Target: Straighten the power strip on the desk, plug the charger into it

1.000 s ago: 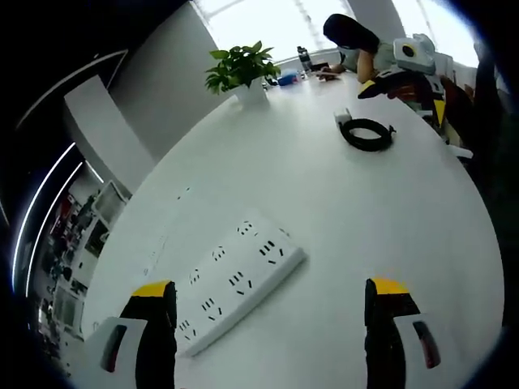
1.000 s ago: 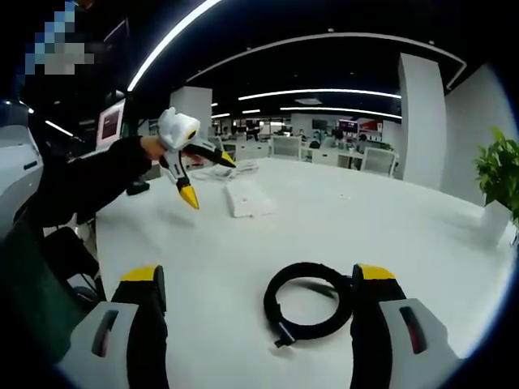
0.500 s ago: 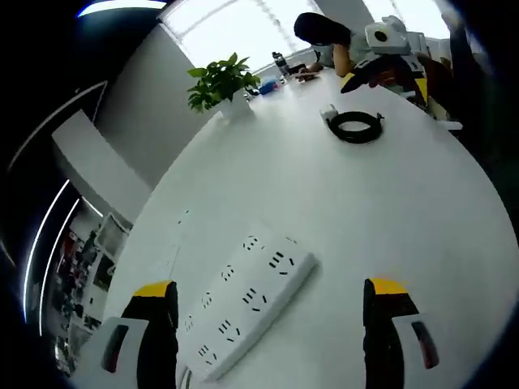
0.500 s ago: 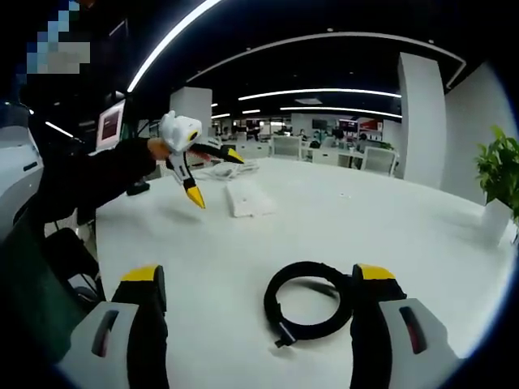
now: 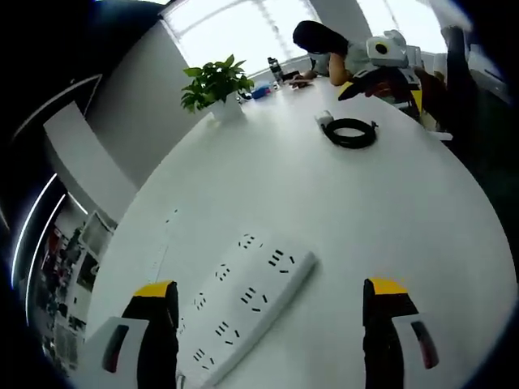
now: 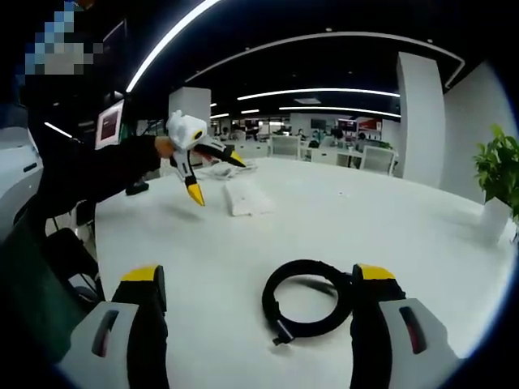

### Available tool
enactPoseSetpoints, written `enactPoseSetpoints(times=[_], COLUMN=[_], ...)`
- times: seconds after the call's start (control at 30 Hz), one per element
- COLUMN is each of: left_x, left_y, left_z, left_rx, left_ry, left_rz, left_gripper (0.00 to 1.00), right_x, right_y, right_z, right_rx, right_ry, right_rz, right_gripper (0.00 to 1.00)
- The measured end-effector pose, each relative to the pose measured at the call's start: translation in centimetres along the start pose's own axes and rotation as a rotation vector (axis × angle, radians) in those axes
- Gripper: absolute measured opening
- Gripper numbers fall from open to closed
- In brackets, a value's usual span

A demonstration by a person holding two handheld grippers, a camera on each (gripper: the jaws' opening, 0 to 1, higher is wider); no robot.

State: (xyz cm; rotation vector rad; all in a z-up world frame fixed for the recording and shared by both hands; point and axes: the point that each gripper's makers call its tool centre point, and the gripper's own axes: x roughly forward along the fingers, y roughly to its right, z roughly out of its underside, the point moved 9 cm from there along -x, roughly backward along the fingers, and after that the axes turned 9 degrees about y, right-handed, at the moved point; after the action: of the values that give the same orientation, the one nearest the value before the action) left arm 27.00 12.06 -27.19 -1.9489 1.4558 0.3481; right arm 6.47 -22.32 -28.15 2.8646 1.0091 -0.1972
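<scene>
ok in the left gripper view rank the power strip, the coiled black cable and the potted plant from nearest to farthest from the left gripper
1. power strip: white, lying on the desk just ahead of the left gripper, toward its left jaw.
2. coiled black cable: well across the desk, upper right, near the other gripper.
3. potted plant: at the desk's far edge by the window, upper left.

One power strip [image 5: 243, 304], one coiled charger cable [image 6: 306, 301] (black), one potted plant [image 5: 212, 83]
</scene>
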Motion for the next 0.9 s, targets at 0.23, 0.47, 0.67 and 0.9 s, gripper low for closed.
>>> enactPoseSetpoints(times=[0.23,0.47,0.67,0.9], left_x=[0.2,0.6,0.8,0.8], left_y=[-1.0,-1.3,-1.5,-2.7], left_z=[0.3,0.9,0.9,1.2], left_rx=[0.017,0.037,0.039,0.064], left_ry=[-0.022,-0.031,-0.02,-0.064], left_rz=[0.021,0.07,0.088,0.127], left_gripper=[0.98,0.92,0.94,0.95], right_x=[-0.1,-0.2,-0.1,-0.2], right_y=[0.1,0.2,0.2,0.3], right_z=[0.1,0.1,0.1,0.2], right_rx=[0.002,0.003,0.003,0.003], right_ry=[-0.001,-0.002,-0.002,-0.004], right_rz=[0.007,0.011,0.01,0.016], right_gripper=[0.95,0.95,0.94,0.94])
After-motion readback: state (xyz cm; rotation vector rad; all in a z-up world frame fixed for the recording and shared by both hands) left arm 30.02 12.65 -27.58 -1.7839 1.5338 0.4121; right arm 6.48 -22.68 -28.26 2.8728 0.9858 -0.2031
